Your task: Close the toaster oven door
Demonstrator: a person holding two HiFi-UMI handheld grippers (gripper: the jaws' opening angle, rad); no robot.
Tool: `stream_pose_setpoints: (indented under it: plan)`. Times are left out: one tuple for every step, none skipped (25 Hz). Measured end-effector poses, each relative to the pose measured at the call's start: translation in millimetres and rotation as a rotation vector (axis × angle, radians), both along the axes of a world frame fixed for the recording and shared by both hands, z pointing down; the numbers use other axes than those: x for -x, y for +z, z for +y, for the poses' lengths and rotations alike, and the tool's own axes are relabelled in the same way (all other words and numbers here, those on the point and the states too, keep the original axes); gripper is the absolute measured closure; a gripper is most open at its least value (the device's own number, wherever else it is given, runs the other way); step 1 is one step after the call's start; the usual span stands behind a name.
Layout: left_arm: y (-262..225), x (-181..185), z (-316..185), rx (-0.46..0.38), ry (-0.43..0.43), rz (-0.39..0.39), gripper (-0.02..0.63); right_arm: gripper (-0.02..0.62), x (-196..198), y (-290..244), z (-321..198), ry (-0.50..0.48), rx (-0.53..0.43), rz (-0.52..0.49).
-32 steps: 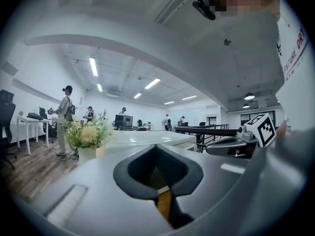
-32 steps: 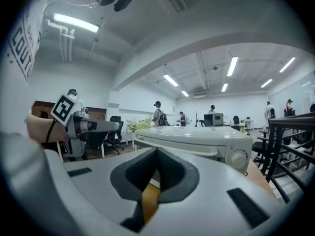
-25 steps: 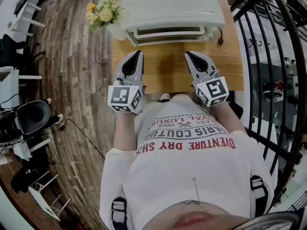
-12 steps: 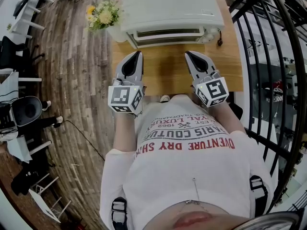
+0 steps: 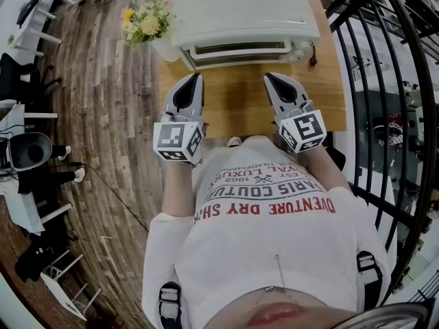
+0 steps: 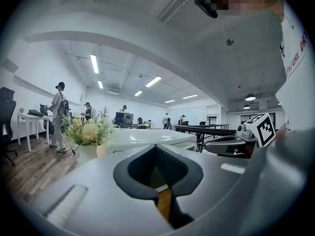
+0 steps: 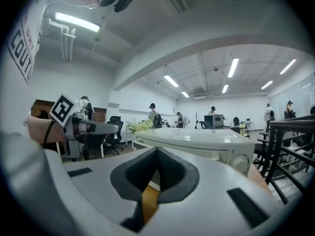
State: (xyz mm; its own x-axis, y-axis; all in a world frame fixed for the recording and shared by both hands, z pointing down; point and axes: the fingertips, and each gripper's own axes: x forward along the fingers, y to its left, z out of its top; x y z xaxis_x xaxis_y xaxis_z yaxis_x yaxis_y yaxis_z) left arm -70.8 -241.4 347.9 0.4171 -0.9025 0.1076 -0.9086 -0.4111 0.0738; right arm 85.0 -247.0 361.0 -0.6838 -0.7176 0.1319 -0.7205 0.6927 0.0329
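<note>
Both claws are pinched shut, empty: your left gripper (image 5: 197,79) and right gripper (image 5: 269,78) hang over the wooden table (image 5: 236,112), short of the toaster oven (image 5: 243,9) at its far edge. Its door (image 5: 239,49) looks nearly up; an off-centre shove could skid the oven backward or into the flower vase (image 5: 164,45) just left. Nothing blocks your reach.

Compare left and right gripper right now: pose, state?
Left gripper hangs at the table's left edge, near the flowers; right gripper is over the tabletop. Left faces the toaster oven's left end; right faces its knob end. Shared: jaws shut, empty, both short of the oven.
</note>
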Motion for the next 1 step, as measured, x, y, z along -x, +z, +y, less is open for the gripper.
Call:
stream_pose_setpoints:
  plan:
    - [-0.1, 0.5, -0.5, 0.001, 0.0, 0.002, 0.594, 0.591, 0.4, 0.0, -0.2, 0.001, 0.001, 0.0]
